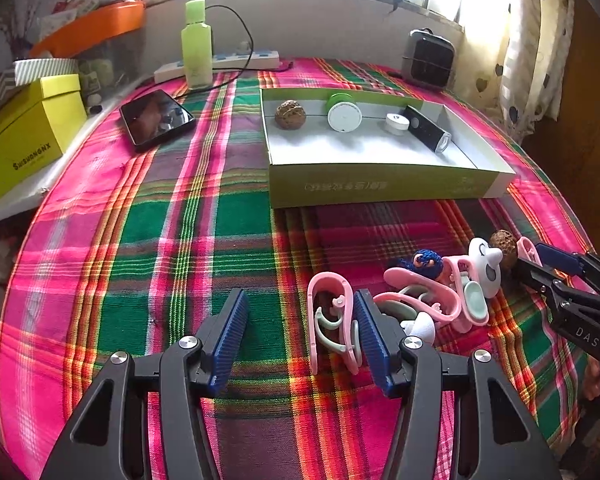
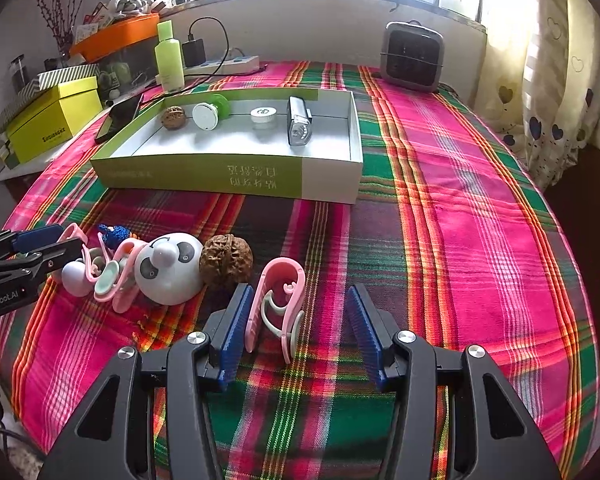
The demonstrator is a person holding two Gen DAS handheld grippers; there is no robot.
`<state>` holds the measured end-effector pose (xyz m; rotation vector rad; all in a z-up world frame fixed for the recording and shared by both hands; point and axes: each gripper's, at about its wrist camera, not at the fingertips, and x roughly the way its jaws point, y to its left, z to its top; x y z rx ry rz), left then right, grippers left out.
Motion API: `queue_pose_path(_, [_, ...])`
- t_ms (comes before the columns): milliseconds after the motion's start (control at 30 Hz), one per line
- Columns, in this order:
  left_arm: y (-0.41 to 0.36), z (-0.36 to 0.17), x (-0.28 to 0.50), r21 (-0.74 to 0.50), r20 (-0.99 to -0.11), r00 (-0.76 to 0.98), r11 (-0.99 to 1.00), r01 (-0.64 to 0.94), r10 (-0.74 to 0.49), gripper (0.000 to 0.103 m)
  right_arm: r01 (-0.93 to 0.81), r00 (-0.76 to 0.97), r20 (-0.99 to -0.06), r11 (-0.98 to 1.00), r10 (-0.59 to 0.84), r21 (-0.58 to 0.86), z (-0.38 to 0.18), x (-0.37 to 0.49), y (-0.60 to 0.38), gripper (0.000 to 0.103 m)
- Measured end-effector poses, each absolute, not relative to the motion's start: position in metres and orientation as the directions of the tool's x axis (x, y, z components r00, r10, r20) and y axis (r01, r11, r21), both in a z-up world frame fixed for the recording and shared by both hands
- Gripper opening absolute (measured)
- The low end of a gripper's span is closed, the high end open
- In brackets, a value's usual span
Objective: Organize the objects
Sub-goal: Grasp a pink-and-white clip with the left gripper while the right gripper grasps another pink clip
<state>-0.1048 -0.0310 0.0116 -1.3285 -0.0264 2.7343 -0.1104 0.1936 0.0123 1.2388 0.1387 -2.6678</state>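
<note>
A shallow green and white box [image 1: 380,188] [image 2: 204,178] on the plaid cloth holds a walnut [image 1: 290,115], a white and green round case [image 1: 343,114], a small white jar [image 1: 396,123] and a black flashlight [image 1: 426,128]. My left gripper [image 1: 300,334] is open, with a pink clip [image 1: 332,320] lying between its fingers by the right pad. My right gripper [image 2: 298,326] is open, with another pink clip [image 2: 278,306] between its fingers by the left pad. A pile beside them holds a panda toy [image 2: 168,268], a walnut [image 2: 226,262], several pink clips [image 1: 424,292] and a blue knitted item [image 1: 426,264].
A black phone [image 1: 156,120], a green bottle [image 1: 196,46] and a power strip [image 1: 228,64] sit at the back left. A yellow box [image 1: 24,136] and an orange tray [image 1: 96,28] stand off the left edge. A small heater [image 2: 414,56] stands at the back right.
</note>
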Motion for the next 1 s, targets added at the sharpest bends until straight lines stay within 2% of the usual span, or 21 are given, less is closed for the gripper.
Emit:
queue_pose_path(67, [-0.032,0.012,-0.105,-0.051,-0.784,-0.615,-0.996,-0.076,0.087,0.045,0.216,-0.631,-0.764,-0.976,-0.137,-0.004,0.013,-0.110,0.194,0.040])
queue_pose_path(167, [-0.035,0.012,-0.106,-0.053,-0.783,-0.616,-0.997,-0.064,0.082,0.035,0.224,-0.630,-0.764,-0.974,-0.140,-0.007,0.014,-0.110,0.193,0.037])
queue_pose_path(433, [-0.041,0.012,-0.106,-0.055,-0.783,-0.617,-0.997,-0.049,0.074,0.022,0.231,-0.634,-0.760,-0.973,-0.143,-0.010,0.014,-0.109,0.192,0.024])
queue_pose_path(1000, [-0.037,0.020,-0.106,-0.065,-0.771,-0.631,-0.996,-0.061,0.089,0.022,0.235,-0.644,-0.746,-0.972,-0.170,0.019,0.023,-0.109,0.194,0.024])
